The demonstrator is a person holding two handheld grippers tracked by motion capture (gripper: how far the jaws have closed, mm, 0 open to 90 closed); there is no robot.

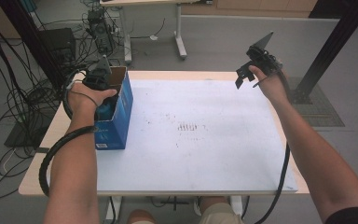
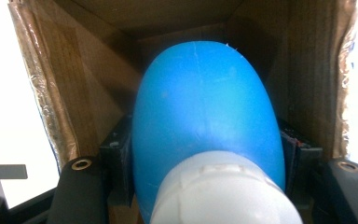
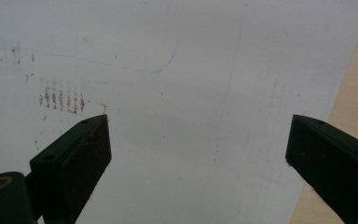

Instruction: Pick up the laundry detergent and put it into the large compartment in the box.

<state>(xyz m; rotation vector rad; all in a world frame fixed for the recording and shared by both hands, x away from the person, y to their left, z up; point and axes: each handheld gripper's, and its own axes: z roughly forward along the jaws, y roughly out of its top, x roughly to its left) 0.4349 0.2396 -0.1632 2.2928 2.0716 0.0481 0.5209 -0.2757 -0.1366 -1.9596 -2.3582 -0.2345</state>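
Blue bottle (image 2: 205, 121) in shut left claw (image 2: 205, 154) — right claw (image 3: 198, 154) wide, empty.

Left forearm enters from below, extended forward, wrist bent downward. Left hand (image 1: 86, 98) grips the left hand-held gripper (image 1: 103, 100), which points down; its jaws are closed hard against both sides of a held object, seen in the left gripper view. Right forearm extends forward and outward, raised. Right hand (image 1: 271, 84) holds the right hand-held gripper (image 1: 243, 77) aloft, tilted down and inward. Its jaws stand wide apart, nothing between them.
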